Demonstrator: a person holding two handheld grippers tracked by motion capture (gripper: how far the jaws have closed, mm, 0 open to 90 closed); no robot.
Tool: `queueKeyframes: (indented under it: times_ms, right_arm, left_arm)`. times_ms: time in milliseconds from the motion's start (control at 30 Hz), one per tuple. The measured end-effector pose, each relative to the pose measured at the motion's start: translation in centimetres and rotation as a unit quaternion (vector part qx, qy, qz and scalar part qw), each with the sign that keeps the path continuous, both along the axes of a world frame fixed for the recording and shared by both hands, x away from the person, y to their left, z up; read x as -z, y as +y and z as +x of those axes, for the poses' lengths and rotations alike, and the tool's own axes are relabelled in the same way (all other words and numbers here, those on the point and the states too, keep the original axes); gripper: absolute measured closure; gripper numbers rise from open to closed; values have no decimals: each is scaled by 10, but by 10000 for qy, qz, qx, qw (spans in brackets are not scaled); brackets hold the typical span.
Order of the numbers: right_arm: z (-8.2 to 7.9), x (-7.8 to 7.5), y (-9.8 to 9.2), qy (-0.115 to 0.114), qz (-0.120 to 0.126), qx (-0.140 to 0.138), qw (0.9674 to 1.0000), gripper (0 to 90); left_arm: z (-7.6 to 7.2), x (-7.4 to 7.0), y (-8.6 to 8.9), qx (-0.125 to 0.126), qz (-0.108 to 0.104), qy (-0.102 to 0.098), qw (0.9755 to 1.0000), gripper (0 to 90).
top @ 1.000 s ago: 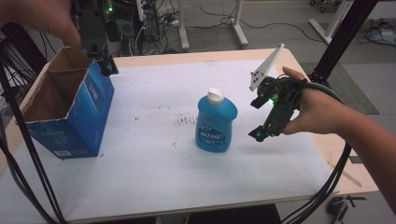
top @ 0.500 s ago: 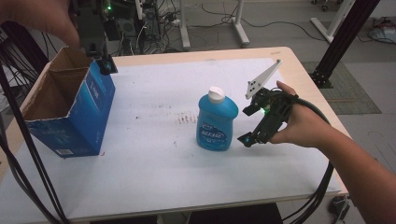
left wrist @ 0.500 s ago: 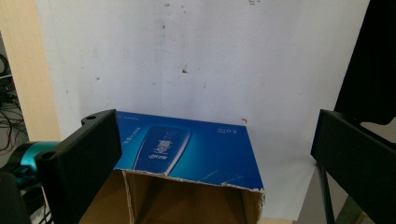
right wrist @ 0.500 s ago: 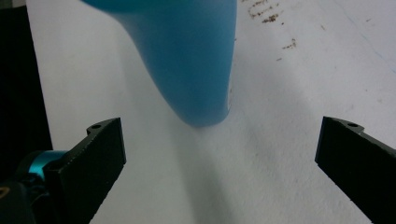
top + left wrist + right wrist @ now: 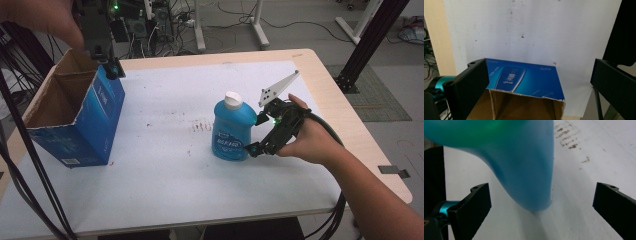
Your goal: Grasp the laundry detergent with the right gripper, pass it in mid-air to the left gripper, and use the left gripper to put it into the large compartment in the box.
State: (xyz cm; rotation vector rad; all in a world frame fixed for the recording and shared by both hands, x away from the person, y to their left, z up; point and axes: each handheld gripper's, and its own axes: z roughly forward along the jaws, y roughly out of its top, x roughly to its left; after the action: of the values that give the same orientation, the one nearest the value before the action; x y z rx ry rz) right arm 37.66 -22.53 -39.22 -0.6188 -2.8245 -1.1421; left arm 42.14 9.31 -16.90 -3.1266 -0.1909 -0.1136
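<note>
While upright, bottle (image 5: 234,129) cap-up.

Lighting: even, bright, soft shadows. Blur: translucent blue plastic bottle (image 5: 524,165), upper left of right gripper view, green glare.

Your table (image 5: 320,65) carries a blue bottle (image 5: 233,131) near the middle and an open box (image 5: 75,122) by its left edge.

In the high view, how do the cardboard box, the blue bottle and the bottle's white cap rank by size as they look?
Largest to smallest:
1. Box, clearly the biggest.
2. Bottle.
3. Cap, by far the smallest.
The box doesn't sit much nearer the camera, so the order looks safe.
</note>
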Motion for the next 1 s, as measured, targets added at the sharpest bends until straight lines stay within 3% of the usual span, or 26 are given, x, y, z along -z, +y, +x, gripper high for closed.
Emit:
queueKeyframes:
  times_ms: [467,833,1000]
  right_arm:
    - [-2,16,10,-129,527,22,9985,10]
    - [-1,27,13,-154,1032,98,9945,10]
    - [-2,29,13,-237,1130,136,9932,10]
  left_arm:
    - [-1,1,2,-18,9,5,10000,17]
    - [0,3,2,-25,35,26,10000,17]
    - [0,3,2,-30,53,24,10000,17]
